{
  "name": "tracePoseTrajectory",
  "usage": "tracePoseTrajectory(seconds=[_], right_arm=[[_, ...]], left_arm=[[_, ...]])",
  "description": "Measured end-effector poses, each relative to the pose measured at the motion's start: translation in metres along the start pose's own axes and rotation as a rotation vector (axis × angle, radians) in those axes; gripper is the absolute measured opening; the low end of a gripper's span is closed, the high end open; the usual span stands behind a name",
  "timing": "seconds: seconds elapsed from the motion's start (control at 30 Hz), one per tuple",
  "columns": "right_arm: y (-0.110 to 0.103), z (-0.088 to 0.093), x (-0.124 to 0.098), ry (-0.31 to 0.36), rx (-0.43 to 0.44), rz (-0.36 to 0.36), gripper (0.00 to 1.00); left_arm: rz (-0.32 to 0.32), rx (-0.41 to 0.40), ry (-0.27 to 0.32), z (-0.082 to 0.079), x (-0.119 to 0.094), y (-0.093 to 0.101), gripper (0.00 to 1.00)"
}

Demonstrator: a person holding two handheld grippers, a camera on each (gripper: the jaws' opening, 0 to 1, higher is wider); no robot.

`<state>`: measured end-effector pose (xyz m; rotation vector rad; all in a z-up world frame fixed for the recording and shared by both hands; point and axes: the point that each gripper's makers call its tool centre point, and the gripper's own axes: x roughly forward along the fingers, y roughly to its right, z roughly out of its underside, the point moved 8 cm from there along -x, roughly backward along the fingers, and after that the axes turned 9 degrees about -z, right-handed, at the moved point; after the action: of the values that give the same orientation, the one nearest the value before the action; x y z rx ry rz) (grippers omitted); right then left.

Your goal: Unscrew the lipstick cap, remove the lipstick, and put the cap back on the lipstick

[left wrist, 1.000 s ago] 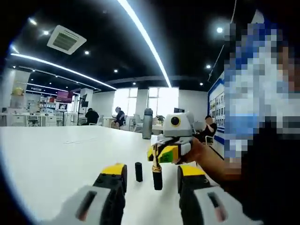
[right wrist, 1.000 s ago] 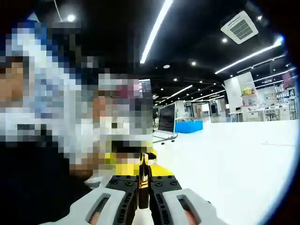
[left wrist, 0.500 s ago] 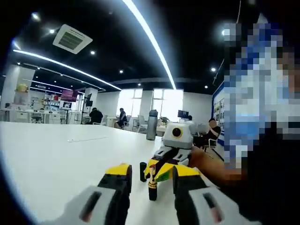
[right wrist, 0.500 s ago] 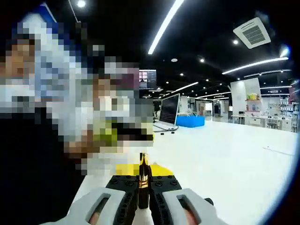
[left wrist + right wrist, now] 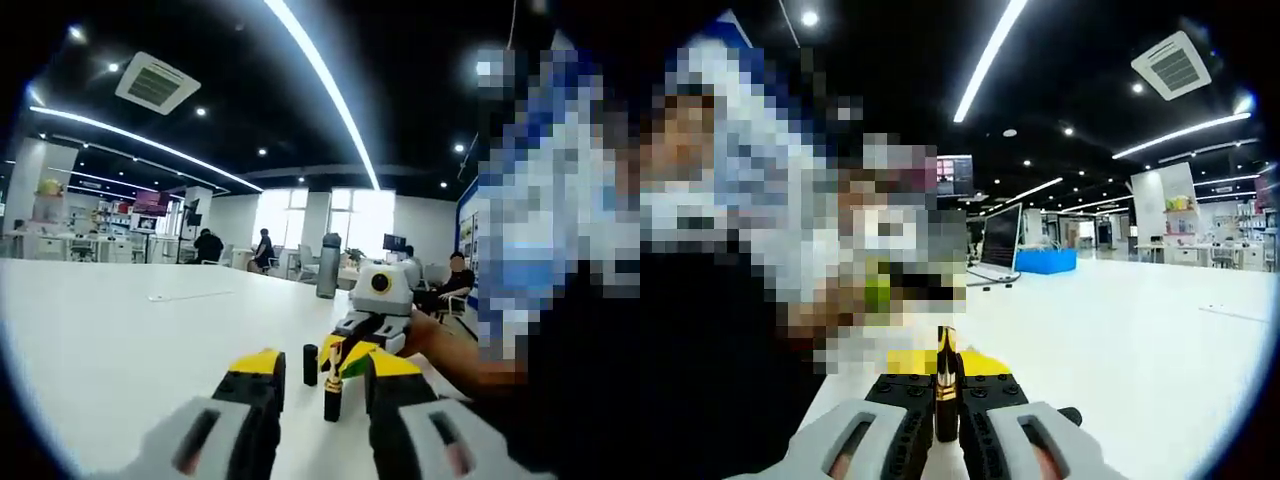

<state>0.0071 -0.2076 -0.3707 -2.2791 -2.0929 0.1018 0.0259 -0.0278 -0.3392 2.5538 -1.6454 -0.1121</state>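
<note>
Black lipstick base (image 5: 333,403) upright on white table (image 5: 110,330), left gripper view: gold neck on top, sitting between spread yellow-tipped jaws of left gripper (image 5: 322,372), no visible contact with either. Black cap (image 5: 310,364) upright on table just behind and to the side, apart from base. Right gripper (image 5: 352,345) reaching in from the right, tips at top of lipstick.

Right gripper view: right gripper (image 5: 946,392) jaws pressed onto lipstick (image 5: 945,385), black barrel with gold band poking up between pads. Yellow tip of left gripper (image 5: 905,362) just beyond it.

Step, as judged: cap off and parked; lipstick held upright on table for handover or steadying. Next probably: close left jaws on base without tipping, free right, pick up cap, line up over neck, push down.
</note>
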Motion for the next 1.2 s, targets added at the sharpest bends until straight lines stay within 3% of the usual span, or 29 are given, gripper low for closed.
tracePoseTrajectory(seconds=[0.3,0.4,0.7,0.77,0.97,1.2], right_arm=[[0.0,0.002,-0.001,-0.01,0.016,-0.004,0.07],[0.003,0.006,0.001,-0.039,0.016,-0.001,0.13],[0.0,0.007,-0.003,-0.026,0.035,-0.001,0.24],[-0.001,0.006,-0.002,-0.019,0.018,0.007,0.3],[-0.002,0.001,-0.001,-0.018,-0.054,0.028,0.37],[0.001,-0.004,-0.008,-0.003,-0.074,0.039,0.46]], left_arm=[[0.001,-0.003,-0.005,0.001,0.002,-0.001,0.33],[0.003,-0.006,-0.013,0.002,0.006,-0.004,0.34],[0.003,-0.013,-0.01,0.004,0.003,0.0,0.32],[0.008,-0.007,-0.006,0.002,-0.001,0.003,0.27],[-0.004,-0.002,0.008,0.001,-0.001,0.002,0.29],[0.007,-0.021,-0.007,0.005,0.005,0.0,0.29]])
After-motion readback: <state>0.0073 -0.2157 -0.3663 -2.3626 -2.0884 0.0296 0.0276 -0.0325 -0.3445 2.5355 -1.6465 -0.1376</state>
